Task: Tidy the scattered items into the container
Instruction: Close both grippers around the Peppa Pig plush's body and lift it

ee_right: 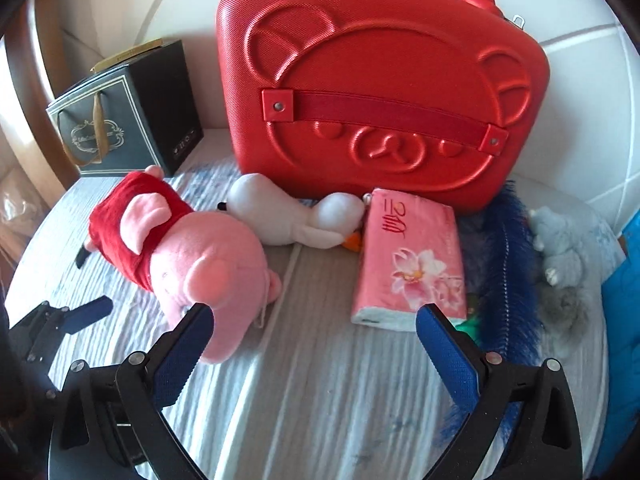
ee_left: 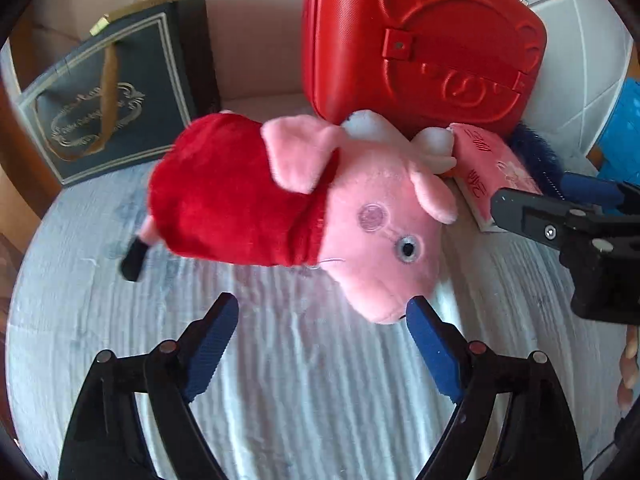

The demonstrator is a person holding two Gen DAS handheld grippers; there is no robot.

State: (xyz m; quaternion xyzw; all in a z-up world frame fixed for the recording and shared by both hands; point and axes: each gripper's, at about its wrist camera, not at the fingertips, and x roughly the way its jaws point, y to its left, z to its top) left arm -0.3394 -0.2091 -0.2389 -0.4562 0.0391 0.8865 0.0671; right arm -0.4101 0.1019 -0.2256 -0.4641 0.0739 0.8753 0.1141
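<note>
A pink pig plush in a red dress (ee_left: 304, 204) (ee_right: 188, 264) lies on the striped table in front of a closed red case (ee_left: 420, 40) (ee_right: 376, 96). My left gripper (ee_left: 322, 320) is open just before the pig's snout, empty. My right gripper (ee_right: 314, 328) is open and empty, in front of a pink tissue pack (ee_right: 408, 264) (ee_left: 492, 168). A white plush (ee_right: 288, 216) (ee_left: 396, 136) lies between pig and case. A blue feather (ee_right: 508, 264) and a grey plush (ee_right: 560, 248) lie right of the pack.
A dark gift bag (ee_left: 108, 100) (ee_right: 124, 120) with gold handles stands at the back left. A blue object (ee_right: 624, 320) sits at the far right edge. The round table's wooden rim (ee_right: 24, 80) curves along the left. A white cushioned wall (ee_right: 588, 80) stands behind the case.
</note>
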